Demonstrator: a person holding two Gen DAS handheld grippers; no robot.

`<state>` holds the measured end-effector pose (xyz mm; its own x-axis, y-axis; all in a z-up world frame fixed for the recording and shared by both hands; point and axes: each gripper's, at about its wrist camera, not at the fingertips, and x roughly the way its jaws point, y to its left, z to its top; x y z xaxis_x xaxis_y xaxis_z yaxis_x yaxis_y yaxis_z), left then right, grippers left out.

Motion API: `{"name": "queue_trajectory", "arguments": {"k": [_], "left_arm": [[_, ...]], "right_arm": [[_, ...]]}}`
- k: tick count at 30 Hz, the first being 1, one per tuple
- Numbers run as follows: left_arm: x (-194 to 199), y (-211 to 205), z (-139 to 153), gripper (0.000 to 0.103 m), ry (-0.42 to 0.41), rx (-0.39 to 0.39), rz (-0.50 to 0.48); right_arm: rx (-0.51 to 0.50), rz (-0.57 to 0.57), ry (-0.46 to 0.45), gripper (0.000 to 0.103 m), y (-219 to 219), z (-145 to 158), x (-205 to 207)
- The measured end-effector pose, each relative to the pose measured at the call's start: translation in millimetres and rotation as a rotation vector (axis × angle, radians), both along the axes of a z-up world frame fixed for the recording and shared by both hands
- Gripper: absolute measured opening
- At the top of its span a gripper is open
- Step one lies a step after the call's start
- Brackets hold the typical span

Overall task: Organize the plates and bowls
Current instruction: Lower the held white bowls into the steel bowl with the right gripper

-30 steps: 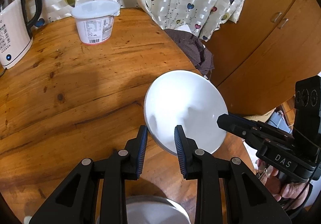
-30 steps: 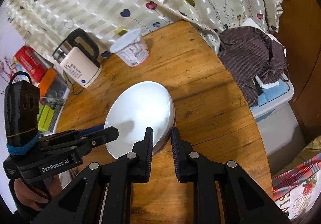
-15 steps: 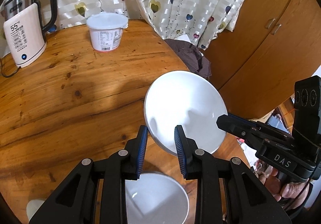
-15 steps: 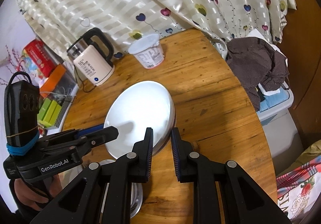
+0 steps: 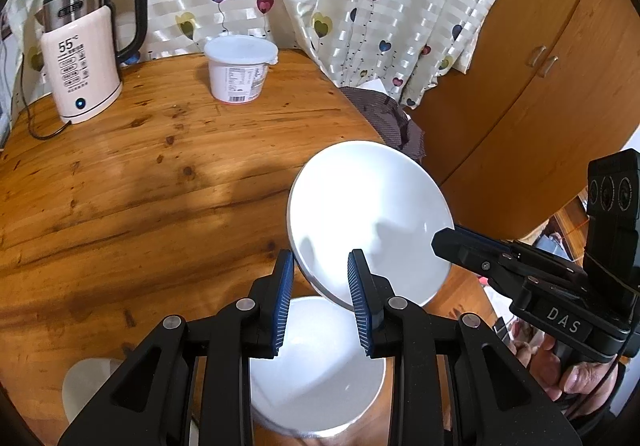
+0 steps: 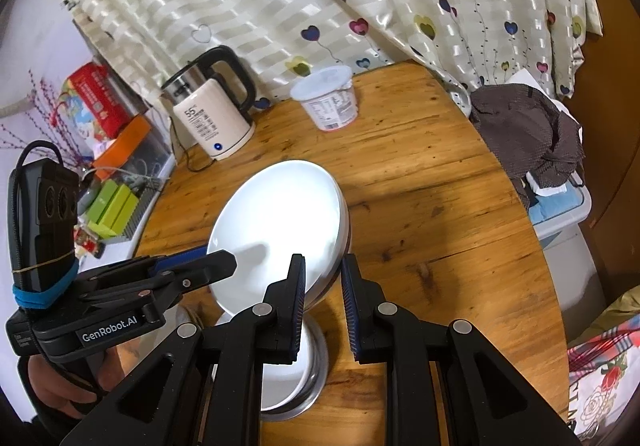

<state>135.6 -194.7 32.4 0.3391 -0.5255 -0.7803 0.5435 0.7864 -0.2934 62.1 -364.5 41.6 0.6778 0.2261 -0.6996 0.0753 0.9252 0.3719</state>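
On the table (image 5: 120,182), the kettle (image 5: 82,58) is placed at ten o'clock, the tub (image 5: 240,70) at twelve beside it; the plate (image 5: 368,214) is held above the bowl (image 5: 316,374) at six

The white plate (image 5: 370,218) now rides higher above the tabletop (image 5: 140,182) — a white bowl (image 5: 316,366) comes into view beneath it.

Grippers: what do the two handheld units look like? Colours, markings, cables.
Both are black plastic with silver screws and ribbed blue finger pads. The right gripper reads "DAS"; the left gripper reads "GenRobot.AI". Each carries a black three-lens module; the left's has a blue band and black cable.
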Motion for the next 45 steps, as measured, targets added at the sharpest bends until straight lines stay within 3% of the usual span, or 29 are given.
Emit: {"name": "queue_trajectory", "arguments": {"k": [16, 45], "left_arm": [[-32.1, 35.4, 0.2, 0.029, -0.004, 0.006, 0.032], [-54.5, 55.3, -31.1, 0.029, 0.067, 0.073, 0.06]], "right_arm": [[0.004, 0.05, -0.007, 0.018, 31.2, 1.9, -24.1], [0.061, 0.097, 0.088, 0.018, 49.1, -34.9, -35.4]]}}
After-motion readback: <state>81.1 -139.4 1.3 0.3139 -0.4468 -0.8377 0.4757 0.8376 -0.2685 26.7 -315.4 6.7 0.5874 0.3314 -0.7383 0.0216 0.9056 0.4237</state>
